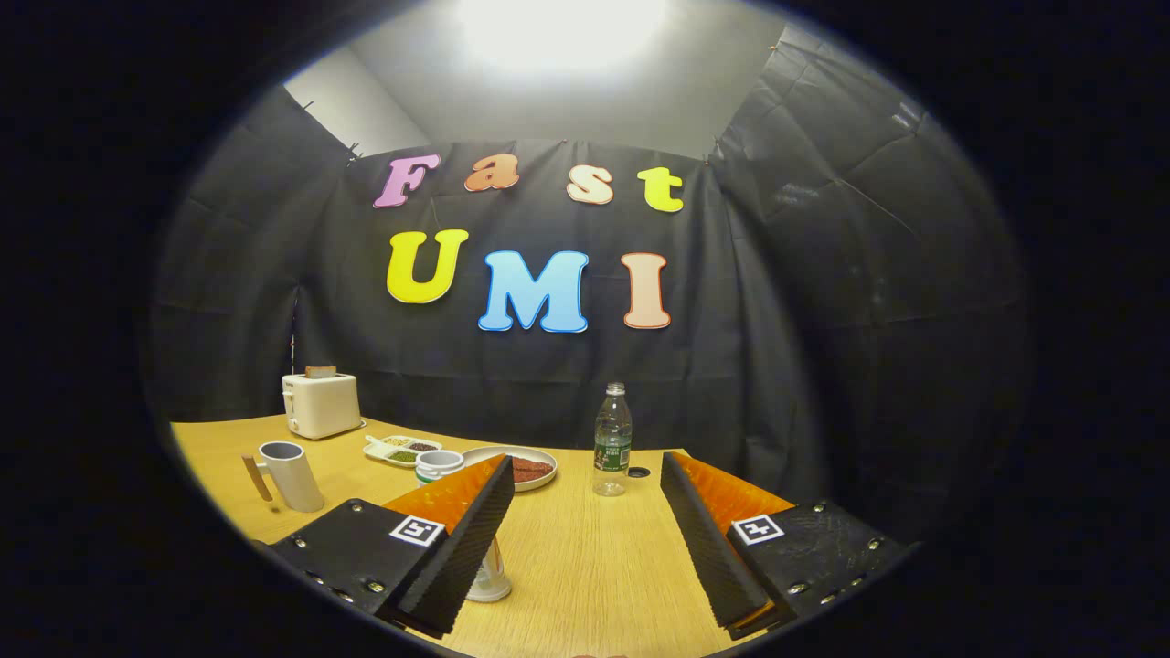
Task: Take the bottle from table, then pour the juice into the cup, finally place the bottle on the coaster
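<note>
Claw (585, 512) spread wide above a wooden worktop (585, 567), holding nothing, with a clear plastic bottle (612, 440) standing upright beyond its fingers.

From the left: a grey mug with a wooden handle (288, 475) stands near the worktop's edge, with a white toaster (320, 404) behind it by the black cloth wall; next comes a small divided tray (402, 449), then a white-rimmed cup (440, 464) partly hidden by the left finger (457, 548); a shallow plate with something dark red on it (526, 469) lies just beside that cup; the bottle stands further right, apart from the plate, and a small dark round coaster (639, 472) lies on the wood just to the bottle's right.
</note>
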A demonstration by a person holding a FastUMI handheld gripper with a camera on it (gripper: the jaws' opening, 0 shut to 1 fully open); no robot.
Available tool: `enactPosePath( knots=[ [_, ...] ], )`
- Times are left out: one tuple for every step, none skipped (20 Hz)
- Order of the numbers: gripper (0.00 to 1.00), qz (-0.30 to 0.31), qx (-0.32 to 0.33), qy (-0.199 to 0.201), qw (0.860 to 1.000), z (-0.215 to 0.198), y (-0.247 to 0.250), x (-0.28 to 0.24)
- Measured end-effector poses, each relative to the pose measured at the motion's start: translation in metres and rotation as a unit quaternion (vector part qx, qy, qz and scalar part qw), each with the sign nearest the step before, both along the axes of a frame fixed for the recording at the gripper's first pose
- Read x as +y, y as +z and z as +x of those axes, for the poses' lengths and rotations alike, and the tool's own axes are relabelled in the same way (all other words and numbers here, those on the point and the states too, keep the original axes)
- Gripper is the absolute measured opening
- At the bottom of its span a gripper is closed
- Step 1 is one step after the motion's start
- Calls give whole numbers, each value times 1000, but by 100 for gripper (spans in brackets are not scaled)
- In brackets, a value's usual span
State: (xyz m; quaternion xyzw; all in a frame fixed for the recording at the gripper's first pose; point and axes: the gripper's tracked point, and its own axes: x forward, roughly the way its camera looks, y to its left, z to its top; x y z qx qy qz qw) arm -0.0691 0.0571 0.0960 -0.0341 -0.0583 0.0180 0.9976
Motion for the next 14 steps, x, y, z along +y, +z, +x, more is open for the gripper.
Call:
enactPosePath(
  knots=[
    [98,2,4,5,1000,-5,-4,5],
    [98,7,7,10,1000,-9,-8,10],
    [98,11,10,12,1000,-12,-14,14],
    [98,14,13,13,1000,-15,-18,16],
    [98,17,16,17,1000,-17,-23,20],
    [98,20,22,19,999,-17,-29,24],
    [98,23,27,21,999,-18,-36,27],
    [98,27,32,22,999,-19,-42,30],
    [98,30,36,22,999,-19,-48,33],
    [98,32,41,22,998,-19,-54,36],
    [99,35,46,23,998,-18,-59,39],
    [99,38,50,29,998,-18,-64,45],
    [99,40,55,33,997,-17,-70,51],
    [99,42,59,37,997,-16,-75,57]
  ],
)
